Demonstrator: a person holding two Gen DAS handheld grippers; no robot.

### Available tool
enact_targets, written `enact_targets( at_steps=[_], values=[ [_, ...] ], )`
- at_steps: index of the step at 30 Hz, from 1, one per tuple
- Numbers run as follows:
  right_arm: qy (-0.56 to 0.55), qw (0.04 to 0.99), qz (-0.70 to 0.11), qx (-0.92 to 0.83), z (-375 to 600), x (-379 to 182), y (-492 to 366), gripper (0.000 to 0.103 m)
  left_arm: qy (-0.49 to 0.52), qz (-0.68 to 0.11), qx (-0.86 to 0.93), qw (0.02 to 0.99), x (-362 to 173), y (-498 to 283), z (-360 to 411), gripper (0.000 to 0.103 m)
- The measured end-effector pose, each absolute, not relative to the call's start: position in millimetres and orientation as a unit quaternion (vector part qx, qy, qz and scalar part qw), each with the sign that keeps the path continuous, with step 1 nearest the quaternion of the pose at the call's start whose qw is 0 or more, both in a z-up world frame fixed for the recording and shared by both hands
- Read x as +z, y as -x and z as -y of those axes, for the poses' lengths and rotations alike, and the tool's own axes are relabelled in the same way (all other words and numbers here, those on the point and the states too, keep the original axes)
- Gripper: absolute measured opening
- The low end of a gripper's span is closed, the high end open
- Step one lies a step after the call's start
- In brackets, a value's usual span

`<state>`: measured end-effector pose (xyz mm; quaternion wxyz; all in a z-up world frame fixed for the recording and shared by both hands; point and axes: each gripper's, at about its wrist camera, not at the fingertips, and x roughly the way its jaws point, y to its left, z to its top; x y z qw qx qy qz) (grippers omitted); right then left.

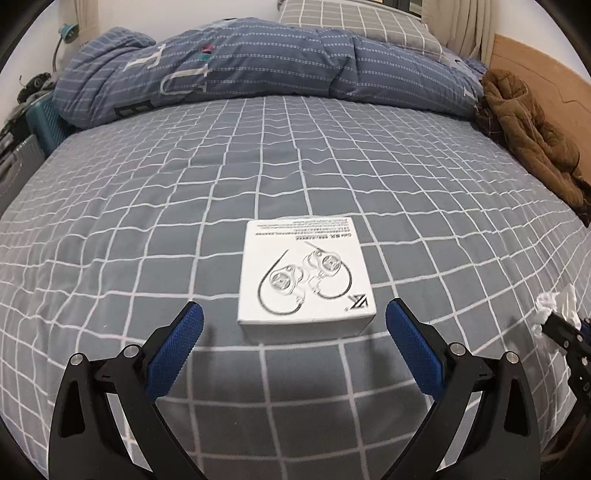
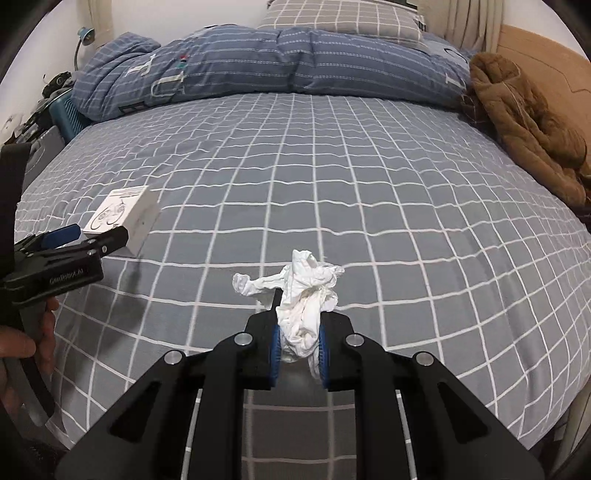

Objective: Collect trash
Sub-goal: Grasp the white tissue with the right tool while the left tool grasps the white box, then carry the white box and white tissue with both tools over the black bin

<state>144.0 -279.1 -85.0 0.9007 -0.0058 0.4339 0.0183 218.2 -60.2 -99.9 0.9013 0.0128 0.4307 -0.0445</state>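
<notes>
A bed (image 1: 147,206) fills both views, covered by a grey sheet with a white grid. Across its far end lies a rolled blue quilt (image 1: 236,70) with pale stripes and printed letters, and behind that a grey checked pillow (image 1: 351,22). Along the right edge of the bed, against a wooden headboard (image 1: 532,70), a brown padded jacket (image 1: 524,125) lies crumpled. At the far left, beside the bed, a teal crate (image 1: 44,118) stands below a small desk lamp (image 1: 68,31).

On the sheet near the front lies a white box (image 1: 304,273), flat, with a line drawing of earphones on its top and small print along its far edge. The left tongs (image 1: 293,328) are spread wide, their blue pads on either side of the near end of the box and clear of it; the box sits just beyond the tips. In the right wrist view the same tongs appear at the left edge, next to the box, with a hand (image 2: 26,343) on the grip.

The right tongs (image 2: 297,350) are clenched on a crumpled white tissue (image 2: 303,295), which bulges up out of the blue pads and is lifted off the sheet. In the left wrist view this tissue shows at the right edge, off to the side of the box.
</notes>
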Motion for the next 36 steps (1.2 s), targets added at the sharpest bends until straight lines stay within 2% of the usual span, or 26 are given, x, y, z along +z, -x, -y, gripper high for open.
enact_targets(
  at_steps=[5, 7, 8, 21, 36],
  values=[
    [0.004, 0.902, -0.432, 0.020, 280.8, -83.6, -142.4, 0.015, 0.004, -0.437, -0.048, 0.898, -105.4, -226.1, 61.8, 0.092],
    [0.005, 0.902, -0.430, 0.021, 279.3, -82.5, -141.8, 0.015, 0.005, -0.453, -0.060, 0.890, -111.0, -230.4, 62.9, 0.074],
    [0.005, 0.903, -0.430, 0.022, 278.8, -82.1, -141.8, 0.015, 0.004, -0.464, -0.065, 0.883, -115.0, -232.3, 63.3, 0.070],
    [0.010, 0.908, -0.418, 0.032, 261.6, -69.2, -140.1, 0.015, 0.006, -0.453, -0.062, 0.889, -95.4, -213.9, 44.7, 0.069],
    [0.015, 0.914, -0.401, 0.056, 228.7, -51.8, -109.1, 0.015, -0.010, -0.433, -0.054, 0.899, -64.6, -151.0, 28.7, 0.069]
  ],
)
